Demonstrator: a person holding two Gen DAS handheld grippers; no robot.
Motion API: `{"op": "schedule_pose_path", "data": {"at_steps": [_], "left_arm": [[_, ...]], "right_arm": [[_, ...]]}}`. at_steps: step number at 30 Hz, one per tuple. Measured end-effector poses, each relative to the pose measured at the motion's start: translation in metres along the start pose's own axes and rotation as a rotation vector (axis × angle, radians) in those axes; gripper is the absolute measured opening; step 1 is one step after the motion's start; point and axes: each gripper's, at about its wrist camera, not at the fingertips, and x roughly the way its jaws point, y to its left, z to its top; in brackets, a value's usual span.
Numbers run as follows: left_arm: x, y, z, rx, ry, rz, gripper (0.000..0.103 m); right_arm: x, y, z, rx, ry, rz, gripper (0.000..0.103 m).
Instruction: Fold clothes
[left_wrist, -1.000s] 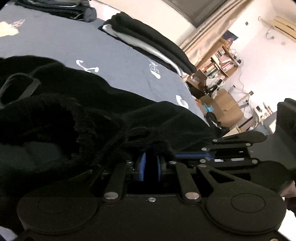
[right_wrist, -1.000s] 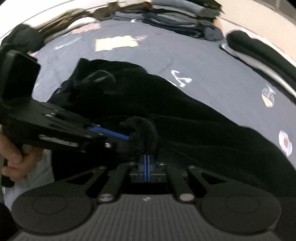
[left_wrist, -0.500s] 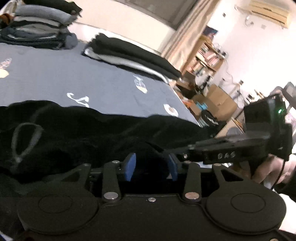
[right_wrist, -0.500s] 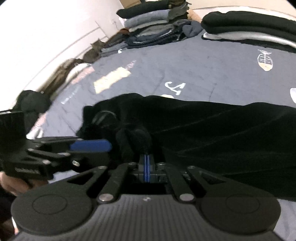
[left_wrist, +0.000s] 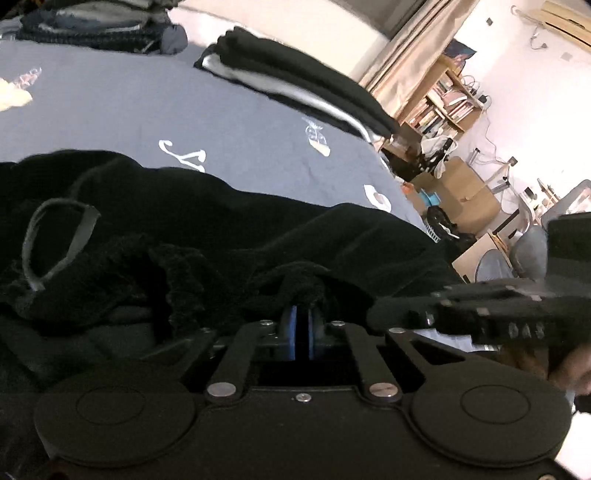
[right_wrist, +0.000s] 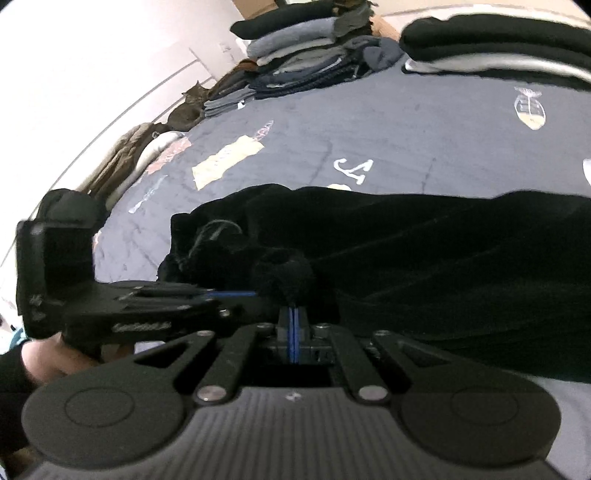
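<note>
A bed (left_wrist: 155, 107) with a dark blue-grey sheet printed with small pale figures fills most of both views. Across its near part lies a black fleecy garment (left_wrist: 258, 229), spread wide and bunched at the edge closest to the cameras, with a grey drawstring loop (left_wrist: 55, 240) lying on its left part in the left wrist view.

At the far edge of the bed sits a stack of folded black and grey clothes (left_wrist: 303, 81), and further along, a taller pile of folded grey and navy clothes (right_wrist: 303, 62). Beyond the bed's corner stand a bookshelf (left_wrist: 443, 107) and cardboard boxes (left_wrist: 465, 192).

The left tongs (left_wrist: 301, 314) are pressed together on a bunched fold of the black garment, its blue pads nearly meeting around the cloth. The right tongs (right_wrist: 293, 314) are likewise clamped on a rolled lump of the same garment, blue pads tight together. The two tools sit close side by side at the near edge, each visible in the other's view, with part of a hand (right_wrist: 48, 362) gripping the left one.
</note>
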Motion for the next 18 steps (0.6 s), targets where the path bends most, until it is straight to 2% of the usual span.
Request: {"op": "schedule_pose_path", "data": {"at_steps": [2, 4, 6, 8, 11, 13, 16, 18], "left_arm": [[0.013, 0.003, 0.003, -0.029, 0.033, -0.035, 0.005], [0.026, 0.006, 0.003, -0.066, 0.052, -0.069, 0.004], [0.034, 0.008, 0.002, -0.09, 0.046, -0.071, 0.004], [0.032, 0.006, 0.0, -0.087, 0.037, -0.067, 0.005], [0.011, 0.009, -0.002, -0.097, -0.007, -0.054, 0.011], [-0.011, 0.005, -0.001, -0.058, -0.041, -0.016, 0.02], [-0.048, -0.003, -0.001, 0.053, -0.102, 0.032, 0.02], [-0.061, -0.007, 0.003, 0.182, -0.119, 0.124, 0.02]], "right_arm": [[0.001, 0.003, -0.001, -0.002, -0.005, 0.007, 0.0], [-0.003, 0.006, 0.0, 0.005, -0.027, 0.065, 0.0], [-0.01, 0.018, 0.004, -0.037, -0.043, 0.043, 0.0], [-0.01, 0.015, 0.006, -0.044, -0.014, 0.011, 0.0], [-0.015, 0.008, 0.006, -0.053, 0.018, -0.022, 0.0], [-0.018, 0.008, 0.005, -0.07, 0.027, -0.062, 0.0], [-0.015, 0.016, 0.002, -0.128, 0.024, -0.082, 0.001], [-0.013, 0.021, 0.001, -0.166, 0.022, -0.095, 0.001]]}}
